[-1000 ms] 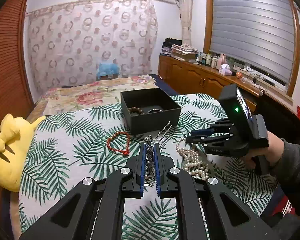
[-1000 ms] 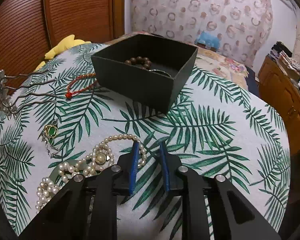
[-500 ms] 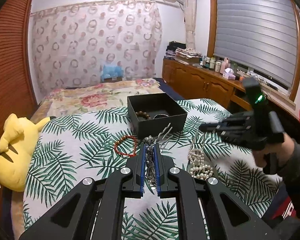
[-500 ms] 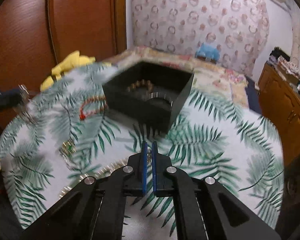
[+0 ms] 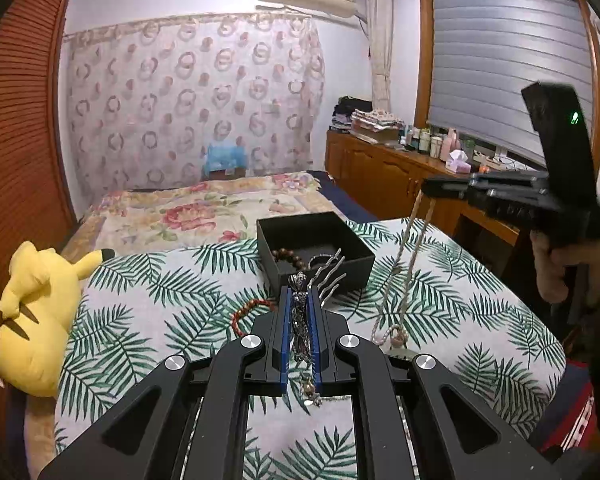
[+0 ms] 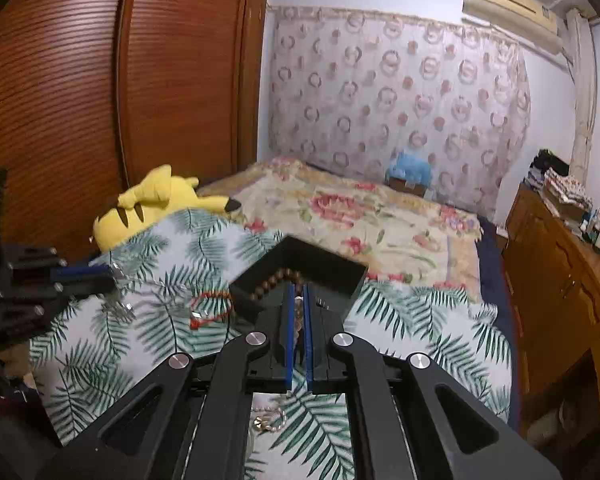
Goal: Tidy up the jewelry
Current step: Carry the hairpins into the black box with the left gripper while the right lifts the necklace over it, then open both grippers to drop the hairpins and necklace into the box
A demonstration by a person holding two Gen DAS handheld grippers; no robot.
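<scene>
Two tongs in use, both loaded. My left tongs are closed tight on a silver hair comb; its prongs stick out fwd-right, above the near corner of the black box, and a small dangle hangs below the pads. My right tongs are nearly closed on the pearl necklace; in the left wrist view the strand hangs from the tips in a long loop, its lower end w/ the pendant touching the leaf-print tabletop just right of my left tongs. Right wrist view shows pearls between the blue pads and more of the strand below.

Box sits open on the tabletop, brown bead bracelet inside at left, plus a thin silver item I cannot identify. Red bead bracelet lies on the tabletop just left of the box, apart from it. Yellow plush at the tabletop's left edge.
</scene>
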